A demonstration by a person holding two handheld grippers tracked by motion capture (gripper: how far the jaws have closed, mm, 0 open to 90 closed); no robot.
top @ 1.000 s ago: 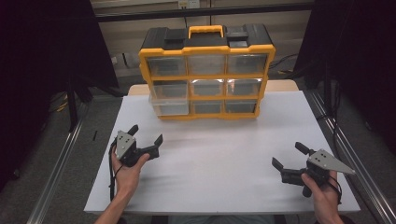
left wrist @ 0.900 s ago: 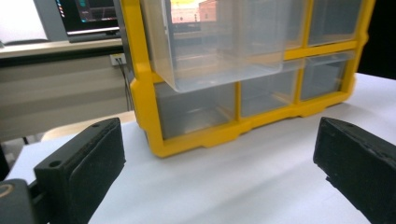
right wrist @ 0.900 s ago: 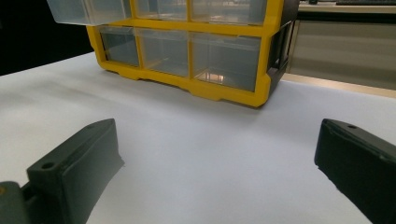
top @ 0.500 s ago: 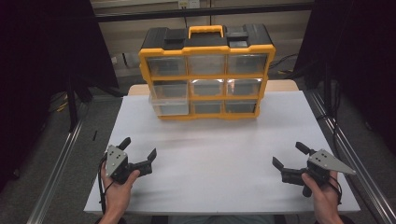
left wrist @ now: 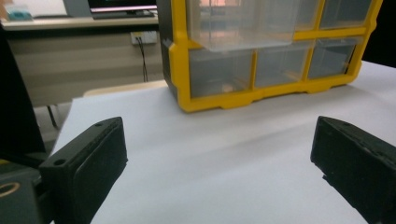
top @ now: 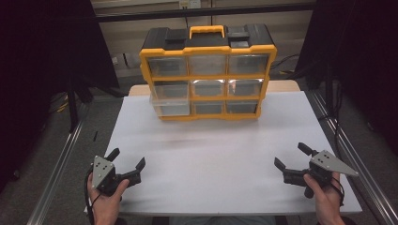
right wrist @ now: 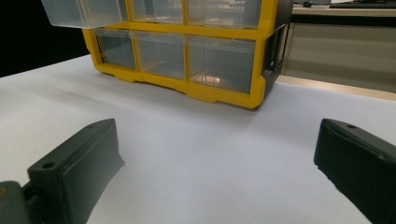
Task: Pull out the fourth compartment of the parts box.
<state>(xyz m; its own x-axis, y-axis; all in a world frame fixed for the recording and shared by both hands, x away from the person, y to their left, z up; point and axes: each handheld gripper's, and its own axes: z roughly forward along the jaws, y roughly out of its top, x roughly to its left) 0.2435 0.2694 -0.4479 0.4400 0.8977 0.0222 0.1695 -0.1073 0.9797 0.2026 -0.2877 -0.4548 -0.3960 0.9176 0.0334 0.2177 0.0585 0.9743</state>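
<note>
At the table's back, yellow organizer, one drawer seemingly ajar.

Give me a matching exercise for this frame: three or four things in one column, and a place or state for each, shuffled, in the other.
Things:
1. left gripper
2. right gripper
3. middle-left drawer
4. carry handle

Places or states:
A. on top of the organizer
B. pulled partly out
C. open, near the table front edge at the person's right
D. open, near the front edge at the person's left

Pairs: 1-D, 2-C, 3-B, 4-A
</note>
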